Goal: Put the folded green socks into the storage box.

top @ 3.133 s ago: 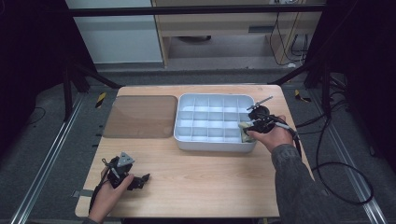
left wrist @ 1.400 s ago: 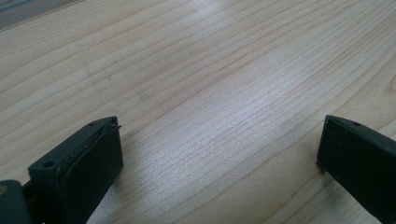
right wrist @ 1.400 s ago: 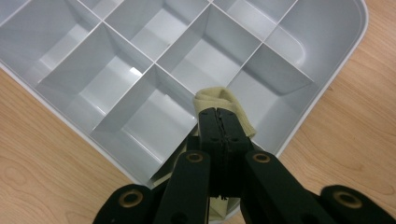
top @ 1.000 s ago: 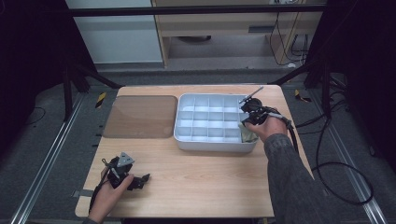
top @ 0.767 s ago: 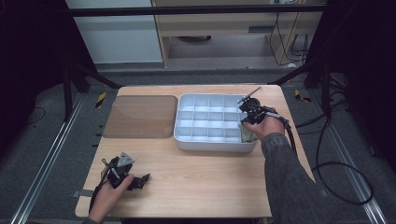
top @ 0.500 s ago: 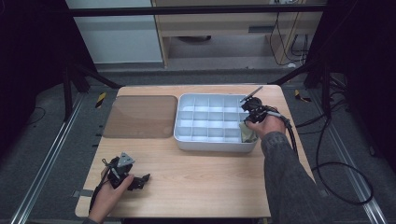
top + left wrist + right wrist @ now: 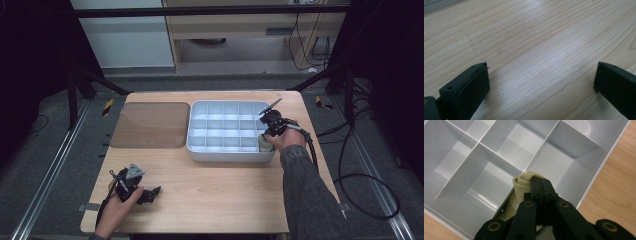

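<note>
Right gripper (image 7: 541,187) clamping cloth (image 7: 520,195) over divider (image 7: 506,202)

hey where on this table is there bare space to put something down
Bare wood runs along the table's near edge, between the left tool and the right sleeve. The compartment tray's cells look empty, except the near-right corner where the right tool holds a beige cloth. The brown mat fills the far left.

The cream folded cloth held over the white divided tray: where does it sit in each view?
High view: the cream folded cloth is right of centre, in the white divided tray's near right corner compartment, under the right hand.
Right gripper view: low centre, pinched by the shut right tongs.
Left gripper view: bare wooden tabletop between open left tongs.
Shared landmark: the tray's right rim beside wood.
</note>
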`<state>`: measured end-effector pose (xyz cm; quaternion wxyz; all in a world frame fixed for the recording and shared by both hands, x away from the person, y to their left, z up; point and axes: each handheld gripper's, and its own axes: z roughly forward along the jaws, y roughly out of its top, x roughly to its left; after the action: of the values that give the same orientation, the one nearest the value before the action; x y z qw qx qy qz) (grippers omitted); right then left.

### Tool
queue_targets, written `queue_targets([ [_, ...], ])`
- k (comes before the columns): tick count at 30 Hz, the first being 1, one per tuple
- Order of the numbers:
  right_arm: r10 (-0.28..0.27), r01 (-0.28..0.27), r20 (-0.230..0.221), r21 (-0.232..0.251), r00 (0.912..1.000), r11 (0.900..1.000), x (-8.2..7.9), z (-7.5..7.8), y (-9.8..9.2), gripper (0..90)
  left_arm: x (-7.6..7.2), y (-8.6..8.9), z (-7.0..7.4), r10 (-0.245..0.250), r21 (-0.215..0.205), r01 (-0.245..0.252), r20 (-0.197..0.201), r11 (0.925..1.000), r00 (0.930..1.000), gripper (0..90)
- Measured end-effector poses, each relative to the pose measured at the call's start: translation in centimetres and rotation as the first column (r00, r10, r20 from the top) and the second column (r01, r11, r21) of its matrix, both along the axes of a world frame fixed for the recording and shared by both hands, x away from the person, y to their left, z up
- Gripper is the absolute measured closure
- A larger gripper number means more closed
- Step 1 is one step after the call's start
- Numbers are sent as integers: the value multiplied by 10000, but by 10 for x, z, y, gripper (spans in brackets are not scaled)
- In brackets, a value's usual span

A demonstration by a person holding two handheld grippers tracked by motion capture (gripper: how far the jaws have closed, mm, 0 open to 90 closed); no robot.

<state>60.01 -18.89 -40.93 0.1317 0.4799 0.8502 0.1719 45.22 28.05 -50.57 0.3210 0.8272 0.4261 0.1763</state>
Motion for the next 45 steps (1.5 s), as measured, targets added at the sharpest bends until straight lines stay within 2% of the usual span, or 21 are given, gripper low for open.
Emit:
queue_targets([
  [3, 5, -5, -92, 33, 10000, 10000, -1, -4, 0, 900, 0, 0, 0, 4, 7, -4, 18, 10000, 10000, 0],
  [4, 177, -177, 0, -41, 9998, 9998, -1, -6, -1, 900, 0, 0, 0, 18, 3, -18, 14, 10000, 10000, 0],
  [5, 67, -66, -164, 57, 9998, 10000, -2, -5, 0, 900, 0, 0, 0, 15, 5, -15, 15, 10000, 10000, 0],
  [18, 163, -155, -515, 144, 9985, 9998, -4, -20, 2, 900, 0, -1, 0, -4, -5, 4, 27, 10000, 10000, 0],
  [19, 291, -289, -433, 63, 9986, 9996, -4, -22, 1, 900, 0, -1, 0, -5, -2, 5, 26, 10000, 10000, 0],
  [21, 218, -209, -581, 151, 9981, 9997, -3, -22, 3, 900, 0, -1, 0, -9, -1, 9, 27, 10000, 10000, 0],
  [36, 331, -328, -737, 54, 9967, 9994, -3, -30, 6, 900, 0, -1, 0, -68, -17, 68, 23, 10000, 10000, 0],
  [41, 268, -245, -900, 270, 9956, 9993, -5, -34, 5, 900, -1, -2, 0, -61, -30, 61, 19, 10000, 10000, 0],
  [45, 203, -180, -934, 252, 9954, 9995, -5, -35, 6, 900, -1, -2, 0, -57, -34, 57, 19, 10000, 10000, 0],
])
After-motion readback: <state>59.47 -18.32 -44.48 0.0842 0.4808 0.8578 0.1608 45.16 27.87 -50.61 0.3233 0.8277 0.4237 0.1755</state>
